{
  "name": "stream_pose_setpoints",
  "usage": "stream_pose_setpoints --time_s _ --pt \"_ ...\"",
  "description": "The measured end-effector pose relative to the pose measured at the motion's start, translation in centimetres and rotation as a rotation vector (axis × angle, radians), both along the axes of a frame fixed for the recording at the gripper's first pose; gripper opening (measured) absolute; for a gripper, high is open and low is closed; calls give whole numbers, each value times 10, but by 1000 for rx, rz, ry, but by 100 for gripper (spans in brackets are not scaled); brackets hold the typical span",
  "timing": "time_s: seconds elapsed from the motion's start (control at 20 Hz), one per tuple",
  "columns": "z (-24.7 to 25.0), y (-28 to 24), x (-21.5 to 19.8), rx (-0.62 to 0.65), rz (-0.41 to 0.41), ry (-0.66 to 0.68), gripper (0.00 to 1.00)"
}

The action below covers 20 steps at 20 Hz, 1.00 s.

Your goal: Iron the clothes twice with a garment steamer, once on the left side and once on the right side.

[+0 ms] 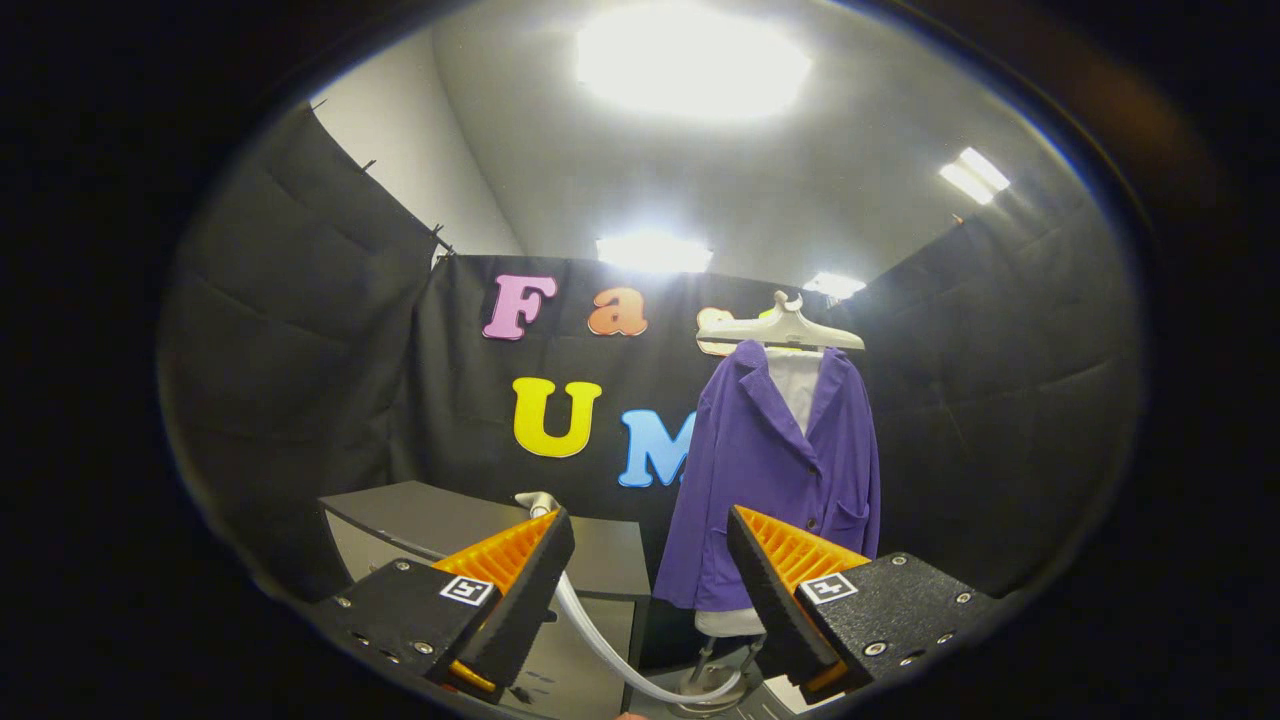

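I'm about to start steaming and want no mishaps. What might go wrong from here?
1. The open gripper holds nothing; the pale steamer head sits by one finger, so closing now may miss it.
2. The translucent hose loops under the fingers and may snag.
3. The purple jacket hangs on a white plastic hanger; pressing may swing it.

A grey table (600, 560) stood to the left, near the black cloth wall (300, 340) at the far side of the booth. A round metal stand base (705, 688) rested on the floor to the table's right. Bright ceiling lights (690, 60) glared overhead, with a smaller one (972, 175) farther right.
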<state>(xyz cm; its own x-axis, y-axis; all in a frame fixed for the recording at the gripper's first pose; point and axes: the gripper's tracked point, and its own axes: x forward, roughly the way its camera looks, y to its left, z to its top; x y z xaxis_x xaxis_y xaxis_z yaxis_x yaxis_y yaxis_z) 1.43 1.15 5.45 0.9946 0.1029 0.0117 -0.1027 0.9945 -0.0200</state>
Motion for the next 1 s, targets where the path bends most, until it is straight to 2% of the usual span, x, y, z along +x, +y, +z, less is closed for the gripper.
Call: stream_pose_setpoints --time_s 0.2,0.35,0.5,1.0 --pt "26 10 1 5 38 -16 95" --pt "38 11 8 -36 32 -18 95" --pt "56 23 22 -16 44 -26 95" --pt "79 69 124 24 12 6 95"
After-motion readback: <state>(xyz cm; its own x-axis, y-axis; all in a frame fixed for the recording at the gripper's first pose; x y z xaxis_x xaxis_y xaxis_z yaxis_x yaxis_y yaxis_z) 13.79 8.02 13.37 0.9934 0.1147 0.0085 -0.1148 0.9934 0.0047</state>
